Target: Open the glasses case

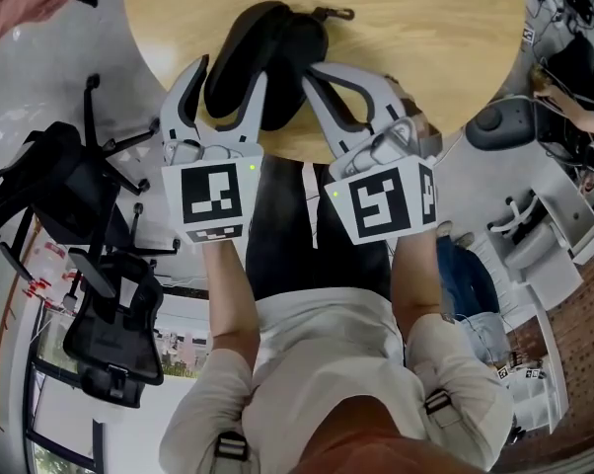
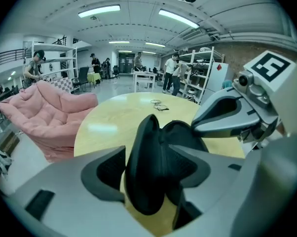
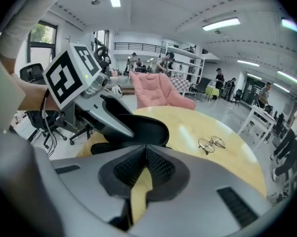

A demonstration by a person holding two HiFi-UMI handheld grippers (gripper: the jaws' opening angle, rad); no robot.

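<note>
The black glasses case lies partly open on the round wooden table, near its front edge. My left gripper straddles the case's raised left half, jaws wide. That half stands between the pads with a thin gap at the left pad, so nothing is gripped. The right half lies behind it. My right gripper is shut with nothing in it, its tips against the case's right side. In the right gripper view its pads meet just before the case.
A pair of wire-rimmed glasses lies on the table beyond the case. A pink beanbag sits past the table's far side. Black office chairs stand on the floor to my left. People and shelves are far back in the room.
</note>
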